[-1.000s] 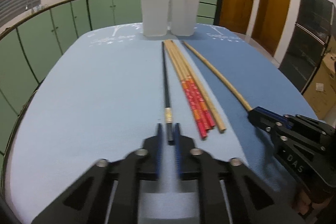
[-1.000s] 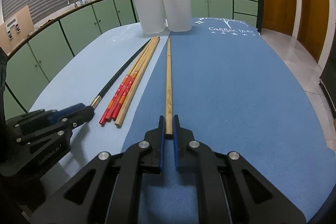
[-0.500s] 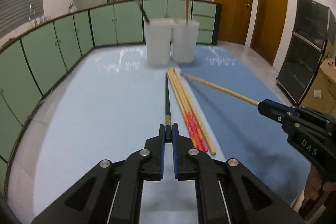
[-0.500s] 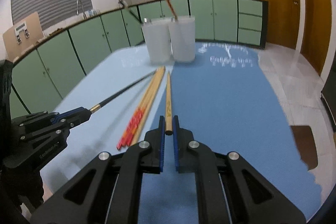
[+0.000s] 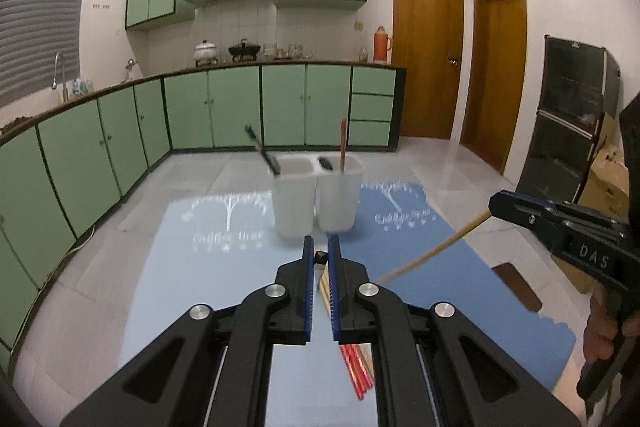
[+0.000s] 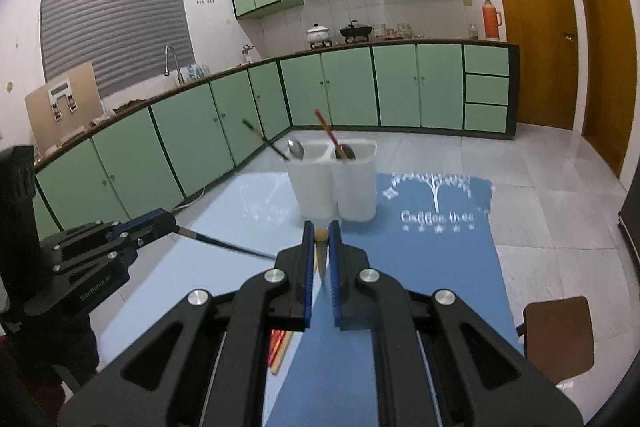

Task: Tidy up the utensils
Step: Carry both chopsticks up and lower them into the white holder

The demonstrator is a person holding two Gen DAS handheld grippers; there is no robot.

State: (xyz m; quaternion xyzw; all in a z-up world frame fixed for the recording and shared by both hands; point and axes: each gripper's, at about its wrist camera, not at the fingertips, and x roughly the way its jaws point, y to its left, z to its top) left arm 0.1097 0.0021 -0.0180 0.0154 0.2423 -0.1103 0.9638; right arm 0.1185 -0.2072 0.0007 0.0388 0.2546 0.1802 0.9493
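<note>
My left gripper (image 5: 319, 254) is shut on a black chopstick (image 6: 224, 243) and holds it lifted, pointing down toward the table. My right gripper (image 6: 320, 231) is shut on a plain wooden chopstick (image 5: 432, 253), also lifted and tilted. Two white utensil holders (image 5: 316, 201) stand side by side at the far end of the table; the left one holds a black chopstick (image 5: 262, 151) and a spoon (image 6: 296, 149), the right one a red chopstick (image 5: 343, 143). Several red-and-wood chopsticks (image 5: 356, 373) lie on the table below my left gripper.
The table has a light blue mat (image 5: 200, 267) on the left and a darker blue mat (image 6: 440, 267) on the right. A brown stool (image 6: 558, 335) stands by the table's right side. Green cabinets (image 5: 224, 107) line the back wall.
Both grippers have risen well above the table, each lifting its chopstick by the near end. The holders now appear lower and closer. The other chopsticks stay on the table.
</note>
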